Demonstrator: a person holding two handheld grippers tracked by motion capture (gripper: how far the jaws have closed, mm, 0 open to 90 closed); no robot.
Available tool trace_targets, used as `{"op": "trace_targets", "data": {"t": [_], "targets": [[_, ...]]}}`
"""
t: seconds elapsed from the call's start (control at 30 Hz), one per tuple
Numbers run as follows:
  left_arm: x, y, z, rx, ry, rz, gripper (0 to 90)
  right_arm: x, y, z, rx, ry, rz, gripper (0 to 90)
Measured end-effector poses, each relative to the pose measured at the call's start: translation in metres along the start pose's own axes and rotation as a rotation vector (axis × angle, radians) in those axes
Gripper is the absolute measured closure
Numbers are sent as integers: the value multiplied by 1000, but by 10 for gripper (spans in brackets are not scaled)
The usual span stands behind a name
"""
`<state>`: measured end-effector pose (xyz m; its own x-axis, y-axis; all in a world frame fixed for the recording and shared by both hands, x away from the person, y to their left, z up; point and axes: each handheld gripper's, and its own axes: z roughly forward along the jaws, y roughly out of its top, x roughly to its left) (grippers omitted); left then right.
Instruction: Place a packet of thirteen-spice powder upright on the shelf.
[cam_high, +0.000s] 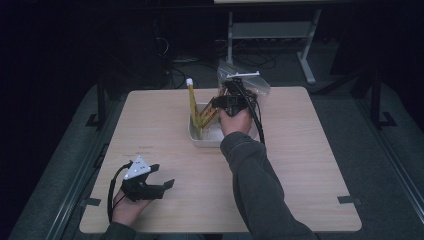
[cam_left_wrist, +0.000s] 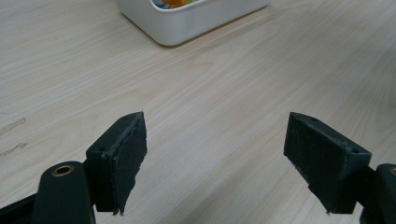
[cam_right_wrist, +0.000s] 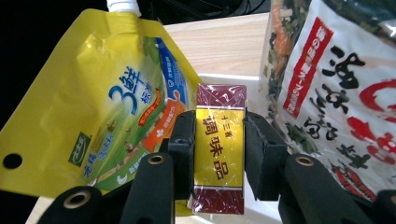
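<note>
Between matte gripper (cam_right_wrist: 219, 144) pads, glossy rectangular seasoning box (cam_right_wrist: 220, 140)

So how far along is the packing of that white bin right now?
Looks partly done: the yellow spout pouch already stands in the white bin, with the clear dried-vegetable bag at the bin's far side. In hand: the right gripper clamps a small red-and-gold seasoning box over the bin. Left to do: lower and release that box. The left gripper sits open and empty above the table.
</note>
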<state>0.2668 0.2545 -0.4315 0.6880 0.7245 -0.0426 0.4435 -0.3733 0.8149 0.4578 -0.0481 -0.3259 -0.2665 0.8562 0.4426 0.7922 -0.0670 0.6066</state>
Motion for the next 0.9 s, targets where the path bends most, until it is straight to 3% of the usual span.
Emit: {"op": "trace_targets", "data": {"t": [0.9], "targets": [[0,0,0,5,0,2,209,8,-15,3,-5,44,-4,594]]}}
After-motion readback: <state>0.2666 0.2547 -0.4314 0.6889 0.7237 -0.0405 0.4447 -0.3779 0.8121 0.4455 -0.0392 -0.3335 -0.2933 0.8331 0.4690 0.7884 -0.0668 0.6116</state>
